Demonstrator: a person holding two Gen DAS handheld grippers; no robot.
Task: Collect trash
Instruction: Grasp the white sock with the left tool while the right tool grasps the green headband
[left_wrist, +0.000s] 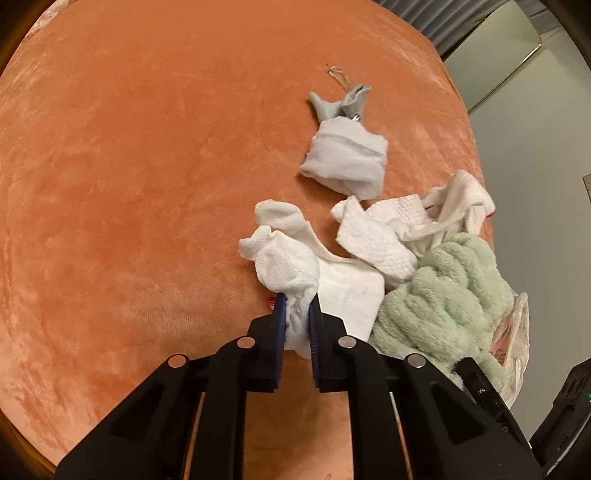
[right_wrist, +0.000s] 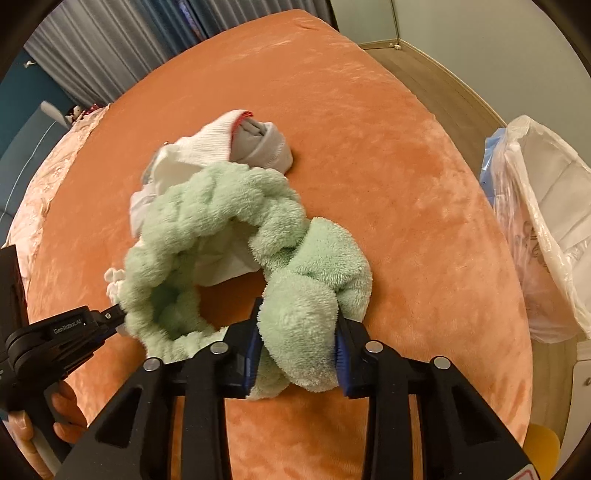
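My left gripper (left_wrist: 297, 317) pinches a white cloth (left_wrist: 284, 258) mid-frame on the orange bedspread (left_wrist: 129, 184); right gripper (right_wrist: 297, 354) clamps the green towel (right_wrist: 295, 302). Trash bag (right_wrist: 546, 221) far right, curtains (right_wrist: 110, 48) upper left.

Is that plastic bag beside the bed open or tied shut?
Open. In the right wrist view the plastic bag gapes at its top, its rim spread wide with no knot. How full it is, cannot tell.

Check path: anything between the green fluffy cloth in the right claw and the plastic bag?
Nothing visible. The right claw is shut on the fluffy mint-green cloth; only bare orange velvet bed cover lies between it and the clear plastic trash bag past the bed's right edge.
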